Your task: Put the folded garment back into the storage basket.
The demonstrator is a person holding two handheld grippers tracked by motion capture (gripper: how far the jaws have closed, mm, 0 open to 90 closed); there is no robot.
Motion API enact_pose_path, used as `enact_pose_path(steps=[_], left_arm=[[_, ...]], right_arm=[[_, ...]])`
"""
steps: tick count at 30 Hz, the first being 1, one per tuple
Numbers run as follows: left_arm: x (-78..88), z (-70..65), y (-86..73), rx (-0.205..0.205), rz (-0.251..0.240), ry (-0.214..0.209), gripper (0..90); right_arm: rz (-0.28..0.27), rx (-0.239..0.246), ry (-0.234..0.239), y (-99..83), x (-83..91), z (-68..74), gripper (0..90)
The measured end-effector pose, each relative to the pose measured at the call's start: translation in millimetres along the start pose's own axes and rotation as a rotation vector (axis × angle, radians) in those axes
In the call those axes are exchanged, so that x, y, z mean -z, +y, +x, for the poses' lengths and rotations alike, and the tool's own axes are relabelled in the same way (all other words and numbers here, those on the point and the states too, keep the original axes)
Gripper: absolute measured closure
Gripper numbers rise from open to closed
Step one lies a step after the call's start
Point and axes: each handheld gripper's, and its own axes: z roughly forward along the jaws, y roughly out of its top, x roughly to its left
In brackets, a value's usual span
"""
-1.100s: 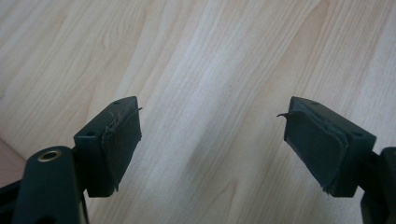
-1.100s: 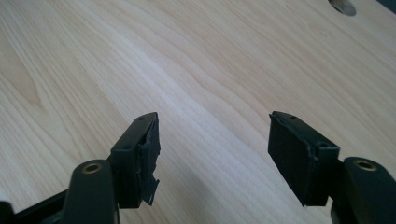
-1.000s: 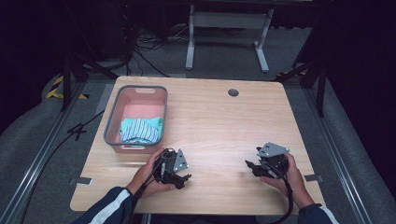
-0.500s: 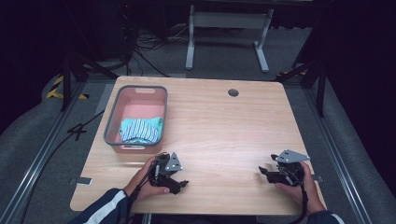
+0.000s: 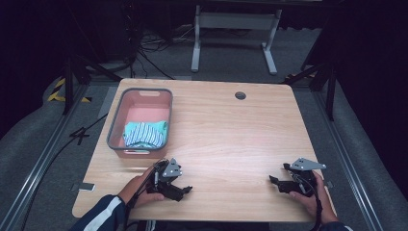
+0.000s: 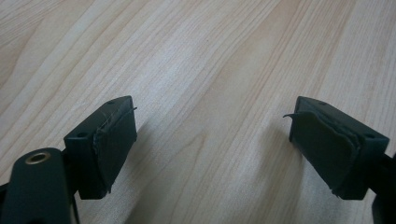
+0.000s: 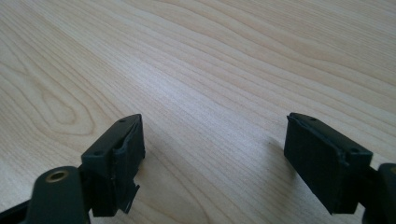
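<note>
High view: lying folded at the near end of the pink basket (image 5: 117, 120), a striped cloth (image 5: 144, 134), apart from both tools; resting low by the table's (image 5: 231, 125) near edge, the left gripper (image 5: 182, 190) just below the basket and the right gripper (image 5: 277, 182) well off toward the right corner; judging the work either finished with the cloth stowed or not yet begun, with no telling which; hiding part of each tool, the holding hands, and hard to read from here, the jaw gaps.

Left gripper view: standing wide apart over bare wood, the jaws of the left gripper (image 6: 212, 140), holding nothing; fraying at the edges, the pads (image 6: 112, 140).

Right gripper view: gaping just as wide, the right gripper (image 7: 212, 149), gripping nothing, wood grain alone lying between the jaws.
</note>
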Motion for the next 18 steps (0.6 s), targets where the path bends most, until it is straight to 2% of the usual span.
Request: enact_pose_path(steps=[18], left_arm=[[0.2,-1.7,-0.7,0.020,-0.001,0.013,14.6]], right_arm=[[-0.001,-0.008,-0.008,-5.0,5.1,-0.8,19.7]])
